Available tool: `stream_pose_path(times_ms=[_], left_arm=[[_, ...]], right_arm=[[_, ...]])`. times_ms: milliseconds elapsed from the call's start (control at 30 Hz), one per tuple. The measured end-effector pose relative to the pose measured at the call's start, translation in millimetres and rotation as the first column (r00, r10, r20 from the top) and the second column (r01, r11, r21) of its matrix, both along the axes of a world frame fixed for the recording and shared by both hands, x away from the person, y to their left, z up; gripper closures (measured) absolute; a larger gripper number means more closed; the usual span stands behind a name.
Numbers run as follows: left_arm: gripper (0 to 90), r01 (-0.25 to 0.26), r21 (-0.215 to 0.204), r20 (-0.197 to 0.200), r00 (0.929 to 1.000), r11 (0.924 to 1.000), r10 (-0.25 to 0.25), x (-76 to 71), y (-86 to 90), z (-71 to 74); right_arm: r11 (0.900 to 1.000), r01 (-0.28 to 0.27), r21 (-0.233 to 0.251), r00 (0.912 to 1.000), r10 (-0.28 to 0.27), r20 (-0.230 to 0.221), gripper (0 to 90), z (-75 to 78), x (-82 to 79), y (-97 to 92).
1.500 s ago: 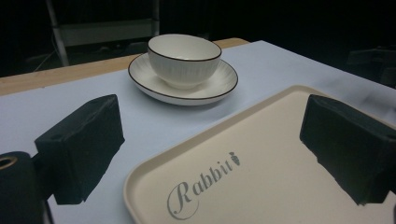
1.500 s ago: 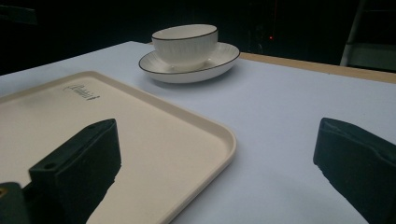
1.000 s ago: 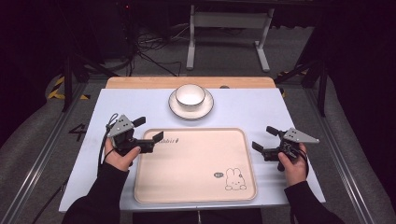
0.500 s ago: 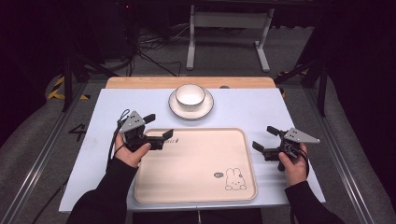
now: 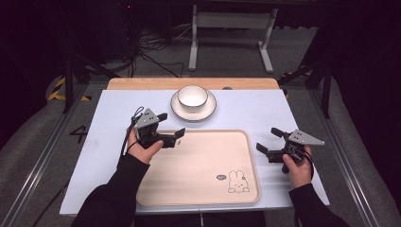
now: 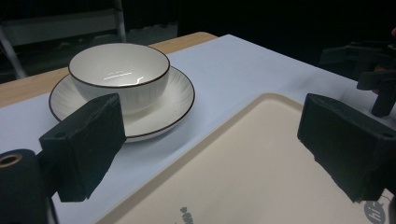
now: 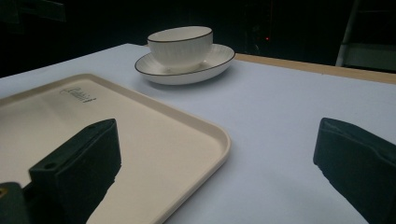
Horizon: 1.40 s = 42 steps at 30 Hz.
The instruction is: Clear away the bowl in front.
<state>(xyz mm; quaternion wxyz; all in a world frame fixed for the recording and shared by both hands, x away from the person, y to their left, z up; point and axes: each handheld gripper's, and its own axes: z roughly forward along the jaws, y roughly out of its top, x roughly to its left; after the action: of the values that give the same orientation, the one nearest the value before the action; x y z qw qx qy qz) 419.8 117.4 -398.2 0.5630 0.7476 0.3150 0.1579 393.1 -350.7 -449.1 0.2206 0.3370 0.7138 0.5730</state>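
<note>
**Left gripper approaches the bowl and saucer**

The left gripper (image 5: 168, 126) hovers over the far left corner of the beige tray (image 5: 198, 189), its jaws wide apart and holding nothing. It points toward the white bowl (image 5: 192, 96), which sits on a saucer (image 5: 208, 111) just beyond the tray's far edge, on the white table (image 5: 108, 113). The step in hand seems to be the reach toward this bowl. The right gripper (image 5: 270, 142) waits just beside the tray's right rim, jaws also wide and empty. The next move probably calls for carrying the left gripper forward so that its jaws come around the bowl's rim, or the saucer's edge, before closing.
</note>
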Motion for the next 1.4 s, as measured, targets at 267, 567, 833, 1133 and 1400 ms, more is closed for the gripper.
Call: stream_pose_path(times_ms=[267, 567, 833, 1133, 1400], left_arm=[[8.8, 0.014, 0.015, 0.011, 0.9998, 0.9998, -0.014, 10.5, -13.6, 7.2], [9.5, 0.025, 0.037, -0.011, 0.9996, 0.999, -0.025, 24.4, -27.6, 10.5], [9.2, 0.042, 0.03, -0.014, 0.999, 0.9986, -0.042, 33.3, -35.6, 12.3], [10.8, 0.01, 0.033, -0.018, 0.9998, 0.9994, -0.009, 48.2, -40.2, 12.8], [13.6, -0.041, 0.052, -0.033, 0.9985, 0.9978, 0.043, 69.5, -39.1, 14.3]], right_arm=[[1.0, 0.002, -0.006, 1.0, -0.002, 0.004, 1.3, 0.5, -0.6, -0.1], [1.0, 0.007, -0.006, 0.9999, -0.007, 0.008, 1.5, 0.5, -2.8, -2.2], [1.0, 0.006, -0.003, 0.9999, -0.006, 0.012, 1.5, 0.6, -2.2, -2.6], [1.0, 0.002, 0.004, 1.0, -0.002, 0.006, 1.5, 0.4, -2.2, -3.2], [0.9999, 0.003, 0.01, 1.0, -0.003, 0.005, 1.5, 0.0, -2.0, -3.9]])
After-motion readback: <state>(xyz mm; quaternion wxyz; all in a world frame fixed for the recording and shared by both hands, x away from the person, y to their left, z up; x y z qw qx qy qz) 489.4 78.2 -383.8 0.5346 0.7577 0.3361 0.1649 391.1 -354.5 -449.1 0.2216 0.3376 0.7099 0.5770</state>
